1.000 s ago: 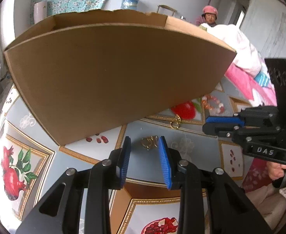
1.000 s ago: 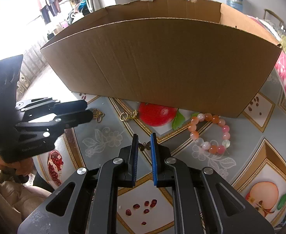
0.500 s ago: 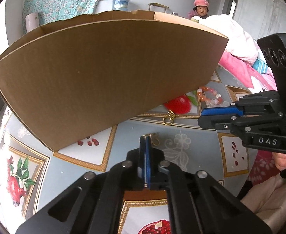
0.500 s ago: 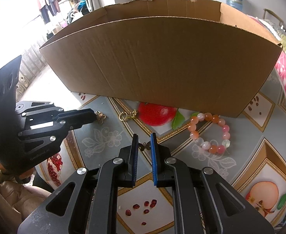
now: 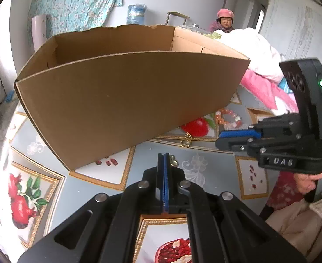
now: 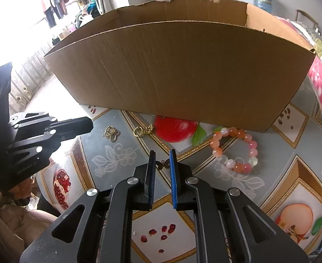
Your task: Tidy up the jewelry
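Fruit-print tablecloth (image 6: pixel 121 153), left fingers (image 5: pixel 164 160) clenched empty, butterfly pendant (image 6: pixel 111 131) only in right view, right fingers (image 6: pixel 162 164) parted.

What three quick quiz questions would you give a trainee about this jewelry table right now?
1. True or false: the bead bracelet lies inside the cardboard box.
2. The jaws of the left gripper are: A wide open, B shut, C out of view.
3. Fill in: the small dark charm seen between the fingers of the right gripper is shaped like a ____.
Key: 1 false; 2 B; 3 butterfly.
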A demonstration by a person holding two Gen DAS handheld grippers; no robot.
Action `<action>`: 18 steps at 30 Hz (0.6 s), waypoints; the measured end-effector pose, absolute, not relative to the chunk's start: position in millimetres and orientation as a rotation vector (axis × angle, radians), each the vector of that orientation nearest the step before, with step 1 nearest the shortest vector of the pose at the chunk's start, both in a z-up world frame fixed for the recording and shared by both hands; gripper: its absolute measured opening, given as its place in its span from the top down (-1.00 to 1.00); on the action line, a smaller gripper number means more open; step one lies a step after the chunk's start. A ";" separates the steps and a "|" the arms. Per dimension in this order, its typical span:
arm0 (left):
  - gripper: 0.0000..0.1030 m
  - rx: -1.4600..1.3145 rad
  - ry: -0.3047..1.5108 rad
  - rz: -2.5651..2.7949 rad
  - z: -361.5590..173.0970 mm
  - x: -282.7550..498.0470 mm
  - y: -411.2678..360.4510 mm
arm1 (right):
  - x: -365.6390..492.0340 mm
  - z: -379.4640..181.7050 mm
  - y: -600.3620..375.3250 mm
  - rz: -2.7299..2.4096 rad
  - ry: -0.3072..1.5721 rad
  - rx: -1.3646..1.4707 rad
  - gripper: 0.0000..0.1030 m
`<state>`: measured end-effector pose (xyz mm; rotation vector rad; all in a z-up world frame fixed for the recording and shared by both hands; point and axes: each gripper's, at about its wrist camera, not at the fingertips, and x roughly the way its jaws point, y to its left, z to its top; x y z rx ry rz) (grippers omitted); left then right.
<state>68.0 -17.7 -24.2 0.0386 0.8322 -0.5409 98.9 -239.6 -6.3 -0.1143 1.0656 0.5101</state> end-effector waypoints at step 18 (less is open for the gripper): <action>0.81 0.108 0.850 -0.520 -41.4 80.6 -35.5 | 100.0 -8.0 -239.1 0.508 1.067 -0.112 0.80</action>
